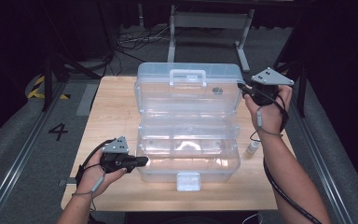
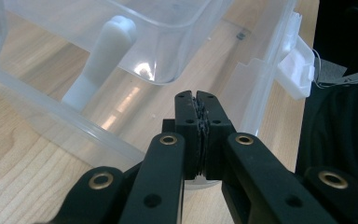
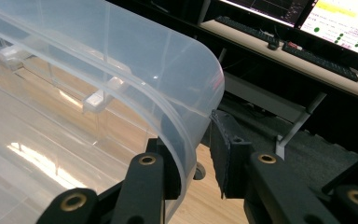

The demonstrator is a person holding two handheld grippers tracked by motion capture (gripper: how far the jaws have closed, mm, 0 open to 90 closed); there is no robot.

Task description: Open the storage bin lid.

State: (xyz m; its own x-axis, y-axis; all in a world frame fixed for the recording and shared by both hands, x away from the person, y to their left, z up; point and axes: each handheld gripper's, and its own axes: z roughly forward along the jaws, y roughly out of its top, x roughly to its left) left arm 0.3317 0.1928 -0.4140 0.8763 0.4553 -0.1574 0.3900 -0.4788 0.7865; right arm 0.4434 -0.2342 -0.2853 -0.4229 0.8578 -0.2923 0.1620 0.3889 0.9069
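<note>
- Nearest the high camera, the left gripper (image 1: 142, 161) lies level at the front left corner of the clear plastic storage box (image 1: 189, 163). Its jaws are pressed together with nothing between them, and in the left gripper view the closed tips (image 2: 200, 112) sit right at the box's transparent side wall; whether they touch it cannot be told.
- The storage box stands in the middle of the light wooden tabletop (image 1: 112, 107), its white front latch (image 1: 188, 181) hanging free and its clear hinged lid (image 1: 189, 91) swung up and back, so the white carry handle (image 1: 187, 74) faces the camera.
- A transparent inner tray (image 1: 189, 140) sits across the top of the box body, and the box looks empty.
- The right gripper (image 1: 242, 89) is at the lid's right edge. In the right gripper view its jaws straddle the rounded lid rim (image 3: 186, 140), one inside and one outside; the outer pad (image 3: 221, 154) stands clear of the plastic, so the rim is between the jaws but not yet clamped.
- A small white bottle (image 1: 253, 147) stands on the tabletop just beside the box's right side, near the right forearm.
- Judged from this, unlatching and opening are done. What seems left is taking firm hold of the lid, swinging it down or further back, and fastening the latch if the box is to be closed.
</note>
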